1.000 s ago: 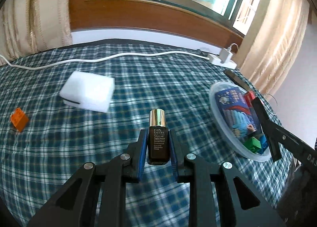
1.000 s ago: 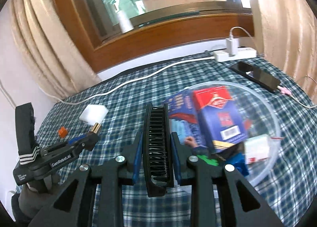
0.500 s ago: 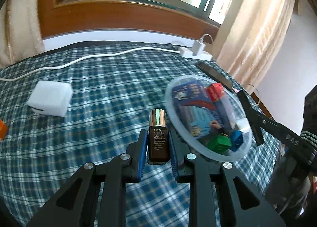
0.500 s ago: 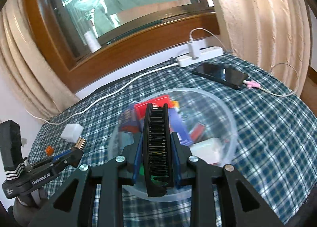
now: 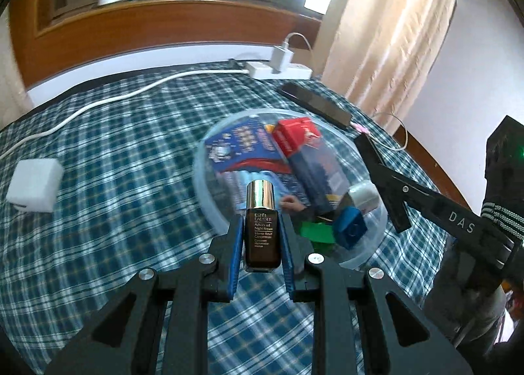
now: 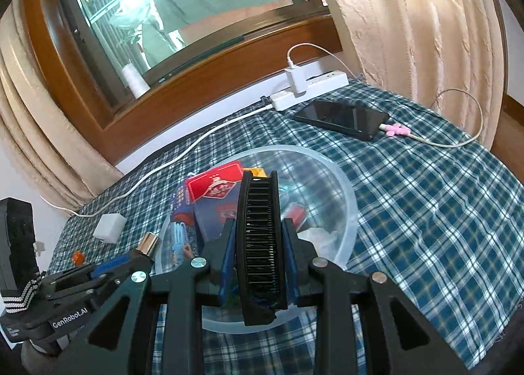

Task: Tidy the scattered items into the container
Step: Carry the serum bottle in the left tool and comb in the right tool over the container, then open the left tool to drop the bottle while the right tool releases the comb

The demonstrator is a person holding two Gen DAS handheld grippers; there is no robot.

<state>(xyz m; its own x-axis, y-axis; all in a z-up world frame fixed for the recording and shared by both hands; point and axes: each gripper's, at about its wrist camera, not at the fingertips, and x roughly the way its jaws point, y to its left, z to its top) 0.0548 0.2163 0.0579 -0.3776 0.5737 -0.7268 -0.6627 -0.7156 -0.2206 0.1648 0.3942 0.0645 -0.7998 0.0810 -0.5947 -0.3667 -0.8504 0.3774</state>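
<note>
- Left gripper [image 5: 262, 244]: jaws nearly closed, blue pads pressed on both sides of one dark serum bottle [image 5: 262, 237], gold cap up, held upright at the near rim of the container.
- Right gripper [image 6: 258, 253]: jaws narrow, clamped on one black comb [image 6: 258, 244] standing on edge, teeth facing the camera, above the container.
- One clear round container [image 5: 209, 198] on the checked cloth [image 5: 114, 178], just beyond both grippers; inside: one red-and-blue box [image 5: 304, 155], one blue picture packet [image 5: 239, 149], one blue block [image 5: 350, 227], one green block [image 5: 316, 232], one white wad [image 5: 363, 195]; smaller pieces unclear.
- Outside, left of the container: one white foam block [image 5: 34, 185], one small orange piece [image 6: 78, 257].
- Farther: one black phone [image 6: 340, 118] with one pink-ended cable, one white power strip [image 6: 311, 86] carrying one charger.
- Farthest: one window sill with one white roll [image 6: 134, 80].
</note>
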